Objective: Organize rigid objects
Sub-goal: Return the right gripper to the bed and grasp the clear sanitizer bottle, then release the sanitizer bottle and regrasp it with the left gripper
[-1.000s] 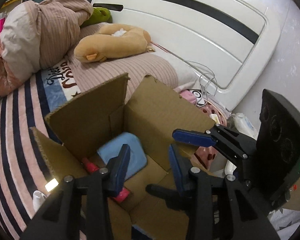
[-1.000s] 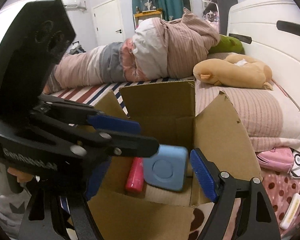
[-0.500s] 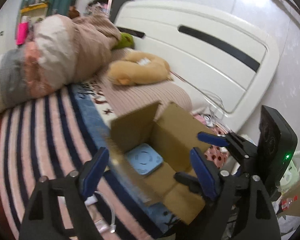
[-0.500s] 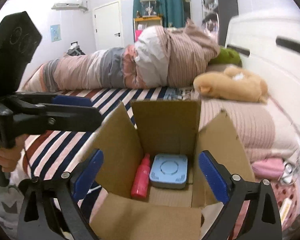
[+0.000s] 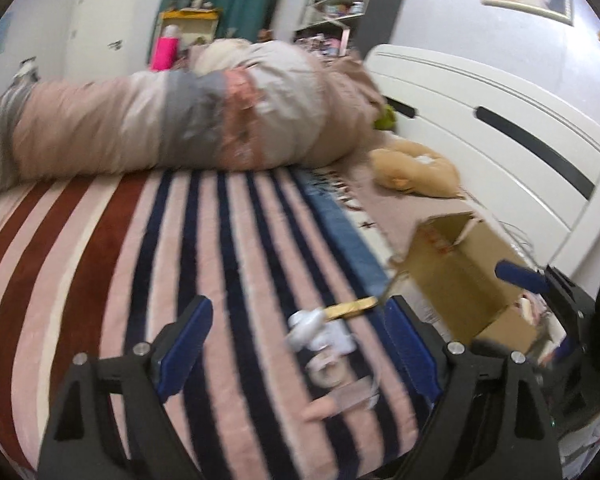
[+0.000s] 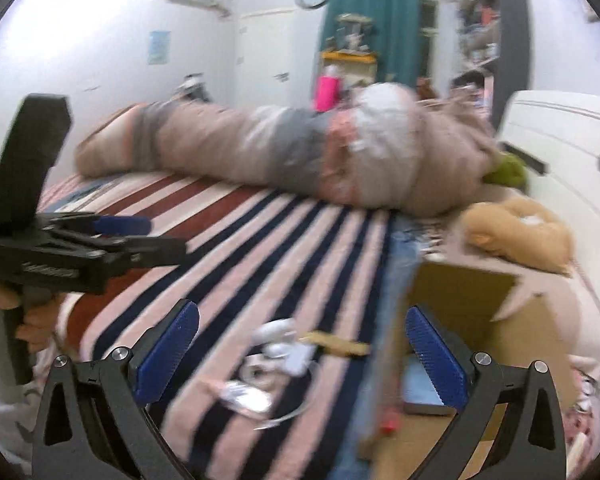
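Note:
An open cardboard box (image 5: pixel 460 276) stands on the striped bed at the right; it also shows in the right wrist view (image 6: pixel 468 304), with a light blue flat device (image 6: pixel 420 392) and a red bottle (image 6: pixel 388 428) inside. Small items lie on the blanket left of the box: white pieces (image 5: pixel 320 332), a yellow-brown stick (image 5: pixel 350 308), a white cable coil (image 6: pixel 256 368). My left gripper (image 5: pixel 296 348) is open and empty above these items. My right gripper (image 6: pixel 300 348) is open and empty, over the items and the box's edge. Both views are blurred.
A rolled quilt (image 5: pixel 172 128) lies across the far side of the bed. A tan plush toy (image 5: pixel 416 172) rests by the white headboard (image 5: pixel 500 136). The striped blanket (image 5: pixel 140 260) stretches to the left. The left gripper's body (image 6: pixel 60 248) shows in the right wrist view.
Both grippers have pulled back and swung left from the box, opening wide. The blue device and red bottle stay in the box. The loose items on the blanket have come into view.

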{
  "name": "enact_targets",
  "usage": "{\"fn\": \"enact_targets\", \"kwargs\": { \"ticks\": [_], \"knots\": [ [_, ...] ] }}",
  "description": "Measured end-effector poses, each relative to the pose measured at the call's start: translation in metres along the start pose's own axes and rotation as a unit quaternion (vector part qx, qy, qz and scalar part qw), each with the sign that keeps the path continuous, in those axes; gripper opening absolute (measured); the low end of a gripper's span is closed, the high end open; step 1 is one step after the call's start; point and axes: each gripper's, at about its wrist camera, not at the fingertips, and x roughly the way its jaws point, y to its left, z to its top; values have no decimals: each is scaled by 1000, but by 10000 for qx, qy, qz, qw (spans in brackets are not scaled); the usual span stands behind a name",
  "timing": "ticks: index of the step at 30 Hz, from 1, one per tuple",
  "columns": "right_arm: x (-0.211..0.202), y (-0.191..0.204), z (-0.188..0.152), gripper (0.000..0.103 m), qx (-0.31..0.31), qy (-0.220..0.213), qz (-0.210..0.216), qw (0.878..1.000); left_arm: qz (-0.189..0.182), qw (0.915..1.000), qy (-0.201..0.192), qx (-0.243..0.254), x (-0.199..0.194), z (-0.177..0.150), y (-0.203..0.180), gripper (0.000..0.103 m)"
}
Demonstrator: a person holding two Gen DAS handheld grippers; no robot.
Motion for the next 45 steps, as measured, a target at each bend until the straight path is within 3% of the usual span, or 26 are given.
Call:
{"fn": "enact_targets", "kwargs": {
  "ticks": [5,10,14,16,18,21,25,29,36,40,45],
  "knots": [
    [40,36,-32,103,-144,567,487,9971,118,9994,188,-252,15,-34,28,86],
    [87,35,-79,102,63,1192,586,9911,36,9983,392,-427,31,-65,39,86],
    [113,17,-101,79,137,1540,330,9874,59,9976,489,-487,39,-85,37,86],
    [118,9,-107,70,345,1558,607,9853,53,9972,531,-521,42,-91,38,86],
    [118,8,-108,50,609,1532,923,9820,92,9968,563,-560,43,-93,38,86],
    [120,15,-107,50,806,1384,842,9835,230,9964,569,-585,42,-94,38,86],
    [132,33,-100,50,1280,1237,1146,9773,411,9953,567,-673,40,-93,44,86],
    [150,57,-88,50,1219,1200,1562,9728,586,9936,550,-788,36,-94,51,86],
    [146,51,-84,51,1331,1088,1542,9730,698,9901,678,-1015,38,-103,59,86],
    [123,23,-86,51,1161,852,1027,9842,576,9886,816,-1127,48,-109,59,86],
    [139,5,-94,51,910,1271,756,9848,442,9873,1011,-1146,76,-110,50,86]
  ]
}}
